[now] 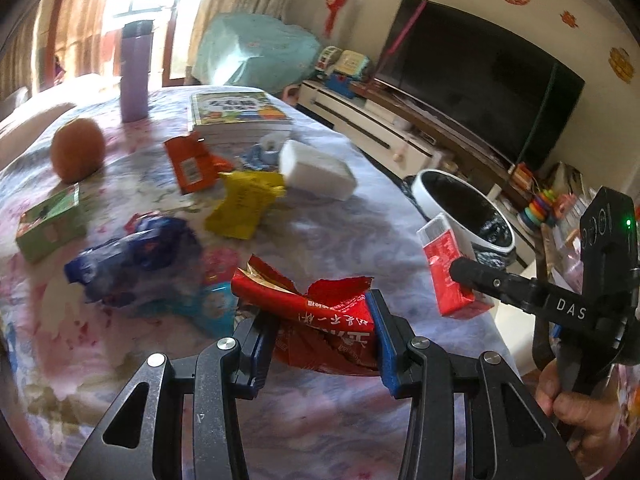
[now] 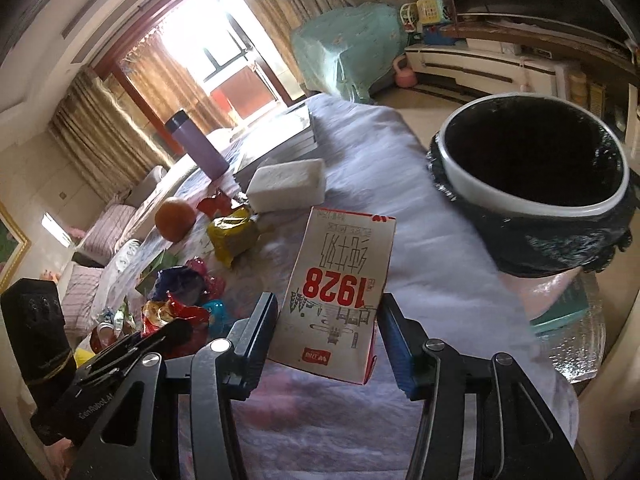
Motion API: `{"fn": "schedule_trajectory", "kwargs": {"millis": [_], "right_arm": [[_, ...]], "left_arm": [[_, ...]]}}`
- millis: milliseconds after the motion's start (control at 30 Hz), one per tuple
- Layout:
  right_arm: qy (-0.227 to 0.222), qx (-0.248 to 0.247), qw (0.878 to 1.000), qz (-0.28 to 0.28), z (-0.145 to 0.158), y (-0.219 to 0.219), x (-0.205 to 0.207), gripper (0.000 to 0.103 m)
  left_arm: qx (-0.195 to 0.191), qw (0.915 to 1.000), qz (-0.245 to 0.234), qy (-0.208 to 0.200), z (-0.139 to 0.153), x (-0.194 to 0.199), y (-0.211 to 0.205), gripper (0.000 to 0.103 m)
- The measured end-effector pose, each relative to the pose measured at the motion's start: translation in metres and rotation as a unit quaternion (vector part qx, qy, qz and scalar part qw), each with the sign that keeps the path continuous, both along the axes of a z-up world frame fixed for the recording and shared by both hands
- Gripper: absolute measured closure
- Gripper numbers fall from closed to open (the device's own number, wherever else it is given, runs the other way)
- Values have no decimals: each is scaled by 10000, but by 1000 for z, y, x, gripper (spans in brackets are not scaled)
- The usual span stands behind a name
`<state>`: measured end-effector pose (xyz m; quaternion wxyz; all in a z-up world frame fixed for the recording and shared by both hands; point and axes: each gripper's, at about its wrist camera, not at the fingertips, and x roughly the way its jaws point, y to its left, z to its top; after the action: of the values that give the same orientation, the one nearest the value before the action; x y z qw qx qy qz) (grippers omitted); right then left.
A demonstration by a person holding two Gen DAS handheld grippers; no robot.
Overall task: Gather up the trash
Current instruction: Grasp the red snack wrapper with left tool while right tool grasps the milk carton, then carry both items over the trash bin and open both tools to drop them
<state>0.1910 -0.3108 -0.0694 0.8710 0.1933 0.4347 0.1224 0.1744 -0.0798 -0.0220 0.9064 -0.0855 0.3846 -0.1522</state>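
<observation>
My left gripper (image 1: 320, 328) is shut on a crumpled red snack wrapper (image 1: 320, 312) just above the table. My right gripper (image 2: 328, 328) is shut on a red and white milk carton (image 2: 340, 280), held above the table edge; the carton (image 1: 448, 264) also shows in the left wrist view, beside the bin. The white trash bin with a black liner (image 2: 532, 204) stands off the table's right edge, also seen in the left wrist view (image 1: 464, 208). Yellow (image 1: 244, 204), orange (image 1: 192, 164) and blue (image 1: 132, 256) wrappers lie on the table.
On the flowered tablecloth (image 1: 340, 232) are an orange (image 1: 78, 150), a purple flask (image 1: 135, 72), a stack of books (image 1: 236, 114), a white tissue pack (image 1: 316, 170) and a green box (image 1: 50, 222). A TV (image 1: 480, 76) stands on a low cabinet beyond.
</observation>
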Motion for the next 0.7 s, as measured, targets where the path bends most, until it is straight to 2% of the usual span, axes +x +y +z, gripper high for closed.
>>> {"fn": "schedule_trajectory", "kwargs": {"millis": [267, 500, 633, 700], "right_arm": [[-48, 21, 9999, -141, 2, -23, -5, 51], [274, -103, 9995, -107, -18, -24, -1, 51], [438, -166, 9989, -59, -28, -20, 3, 43], [469, -209, 9987, -57, -31, -18, 4, 42]], "left_arm": [[116, 9995, -279, -3, -1, 11, -30, 61], [156, 9994, -289, 102, -8, 13, -40, 61], [170, 9994, -234, 174, -12, 14, -39, 61], [169, 9994, -219, 204, -13, 15, -38, 61]]}}
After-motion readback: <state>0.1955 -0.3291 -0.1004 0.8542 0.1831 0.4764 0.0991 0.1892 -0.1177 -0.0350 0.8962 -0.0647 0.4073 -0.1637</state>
